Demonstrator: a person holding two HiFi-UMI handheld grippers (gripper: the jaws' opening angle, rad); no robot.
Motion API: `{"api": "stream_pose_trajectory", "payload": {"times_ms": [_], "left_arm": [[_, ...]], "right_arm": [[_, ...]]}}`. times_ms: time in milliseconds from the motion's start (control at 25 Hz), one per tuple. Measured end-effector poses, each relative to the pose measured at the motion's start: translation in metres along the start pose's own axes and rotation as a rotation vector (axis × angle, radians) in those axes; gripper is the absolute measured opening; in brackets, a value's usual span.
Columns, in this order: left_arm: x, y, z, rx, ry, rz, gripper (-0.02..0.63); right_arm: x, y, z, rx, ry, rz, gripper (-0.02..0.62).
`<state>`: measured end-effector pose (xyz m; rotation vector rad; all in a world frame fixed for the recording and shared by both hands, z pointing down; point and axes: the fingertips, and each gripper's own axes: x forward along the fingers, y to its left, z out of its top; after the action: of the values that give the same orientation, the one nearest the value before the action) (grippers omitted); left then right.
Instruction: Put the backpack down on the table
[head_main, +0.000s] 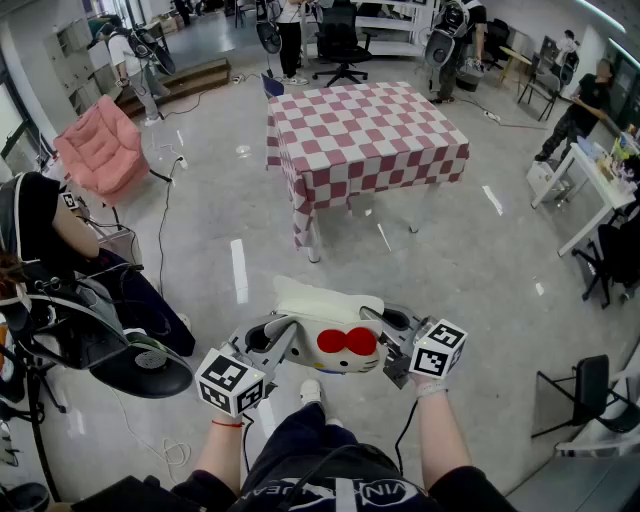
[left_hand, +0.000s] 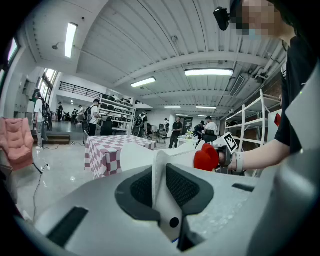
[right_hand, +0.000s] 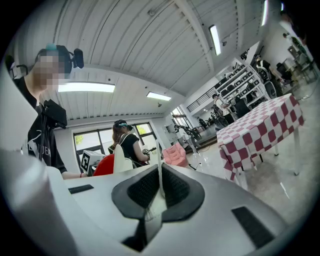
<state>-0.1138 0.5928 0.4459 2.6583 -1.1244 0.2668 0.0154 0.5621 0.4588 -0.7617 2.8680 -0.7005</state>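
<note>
A white backpack (head_main: 330, 335) with a red bow on its face hangs in front of me above the floor, held between both grippers. My left gripper (head_main: 268, 345) is shut on a white strap (left_hand: 161, 175) at the bag's left side. My right gripper (head_main: 396, 340) is shut on a thin white strap (right_hand: 159, 175) at the right side. The red bow (left_hand: 206, 157) shows past the left jaws, and from the right gripper view the bow (right_hand: 102, 165) shows too. The table (head_main: 365, 135), covered in a red-and-white checked cloth, stands some way ahead of me on the grey floor.
A pink armchair (head_main: 100, 150) sits far left and a black office chair (head_main: 340, 45) stands beyond the table. A white desk (head_main: 590, 190) and a black folding chair (head_main: 590, 385) are on the right. A person with gear (head_main: 50, 250) is close at my left.
</note>
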Motion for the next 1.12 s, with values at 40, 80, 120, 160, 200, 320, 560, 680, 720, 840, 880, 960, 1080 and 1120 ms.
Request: {"api": "stream_pose_trajectory", "payload": {"times_ms": [40,80,120,160,200,320,560,680,720,840,880,960,1080,1120], "left_arm": [[0.002,0.004,0.000,0.001,-0.001,-0.001,0.057],[0.004,0.008,-0.001,0.002,-0.001,-0.002,0.057],[0.007,0.013,-0.001,0.001,-0.003,-0.004,0.057],[0.010,0.019,0.000,0.000,-0.004,-0.005,0.057],[0.014,0.025,0.001,-0.002,-0.004,-0.006,0.057],[0.027,0.044,0.007,-0.009,-0.004,-0.012,0.057],[0.055,0.084,0.018,-0.010,-0.013,-0.018,0.057],[0.068,0.103,0.027,-0.004,-0.015,-0.023,0.057],[0.071,0.109,0.030,-0.004,-0.015,-0.025,0.057],[0.081,0.129,0.038,-0.003,-0.016,-0.031,0.057],[0.084,0.136,0.040,-0.001,-0.018,-0.032,0.057],[0.088,0.149,0.044,0.003,-0.021,-0.032,0.057],[0.096,0.168,0.051,0.007,-0.023,-0.028,0.057],[0.103,0.174,0.055,0.007,-0.022,-0.026,0.057]], "right_arm": [[0.003,-0.003,0.000,0.001,0.001,-0.001,0.011],[0.007,-0.006,0.000,0.001,0.002,-0.003,0.011],[0.011,-0.009,0.001,0.001,0.003,-0.005,0.011],[0.015,-0.014,0.003,0.000,0.003,-0.007,0.011],[0.020,-0.019,0.005,0.000,0.004,-0.009,0.011],[0.035,-0.036,0.012,0.002,0.007,-0.016,0.011],[0.067,-0.069,0.030,-0.009,-0.001,-0.023,0.011],[0.082,-0.085,0.040,-0.015,-0.001,-0.033,0.011],[0.087,-0.090,0.044,-0.017,-0.002,-0.036,0.011],[0.104,-0.104,0.054,-0.015,-0.007,-0.043,0.011],[0.110,-0.108,0.056,-0.015,-0.009,-0.044,0.011],[0.122,-0.117,0.060,-0.015,-0.013,-0.044,0.011],[0.139,-0.128,0.069,-0.015,-0.022,-0.045,0.011],[0.143,-0.135,0.074,-0.014,-0.020,-0.045,0.011]]}}
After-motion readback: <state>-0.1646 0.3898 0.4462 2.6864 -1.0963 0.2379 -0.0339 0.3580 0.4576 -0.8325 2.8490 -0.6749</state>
